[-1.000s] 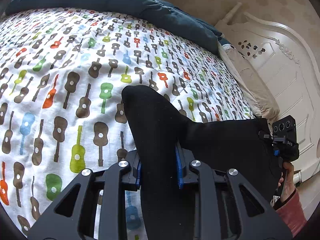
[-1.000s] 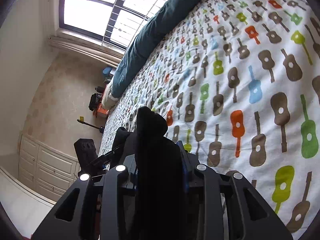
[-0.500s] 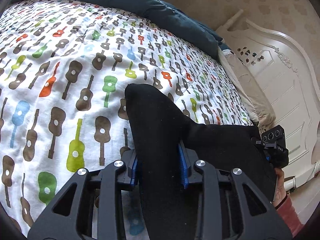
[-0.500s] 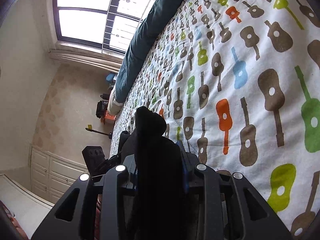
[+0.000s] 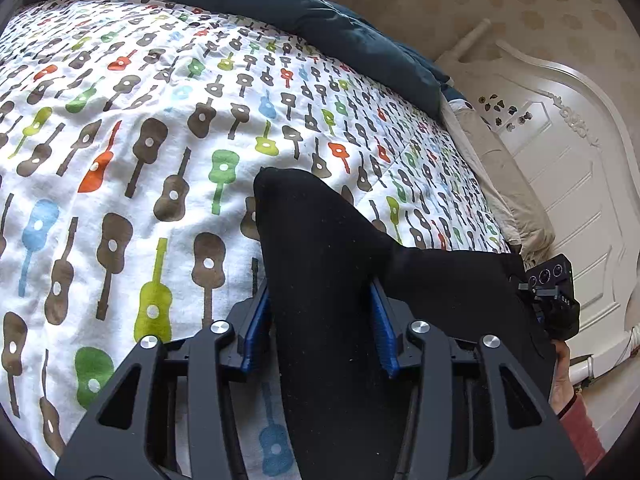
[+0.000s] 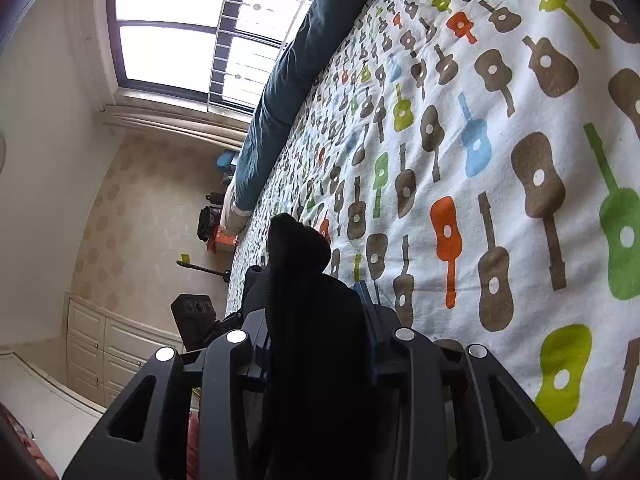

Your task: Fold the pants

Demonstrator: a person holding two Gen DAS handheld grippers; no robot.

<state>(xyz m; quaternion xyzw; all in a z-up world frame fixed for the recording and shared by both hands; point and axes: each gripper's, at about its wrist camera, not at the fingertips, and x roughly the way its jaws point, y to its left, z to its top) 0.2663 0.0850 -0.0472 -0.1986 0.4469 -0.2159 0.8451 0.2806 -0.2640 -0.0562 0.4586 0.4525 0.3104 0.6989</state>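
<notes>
Black pants [image 5: 320, 248] run from between my left gripper's [image 5: 320, 300] blue pads across to my right gripper [image 5: 554, 300] at the bed's edge. The left jaws are opening: the pads stand wide and the cloth lies loosely between them, its bunched end resting on the guitar-print sheet [image 5: 120, 160]. In the right wrist view a thick bunch of the pants [image 6: 300, 248] fills my right gripper [image 6: 316, 304]. Its pads still press the cloth as its jaws begin to open slightly. The left gripper's body [image 6: 196, 316] shows beyond it.
A dark teal duvet [image 5: 240, 0] lies along the bed's far side. A beige pillow [image 5: 500, 184] and a white headboard [image 5: 560, 160] are on the right. A hand in a red sleeve [image 5: 560, 368] holds the right gripper. A window [image 6: 180, 40] and white cabinets [image 6: 100, 352] line the room.
The left gripper's pads have spread well apart around the pants and its view has dipped toward the sheet. The right gripper has sunk a little closer to the bed, still gripping the cloth.
</notes>
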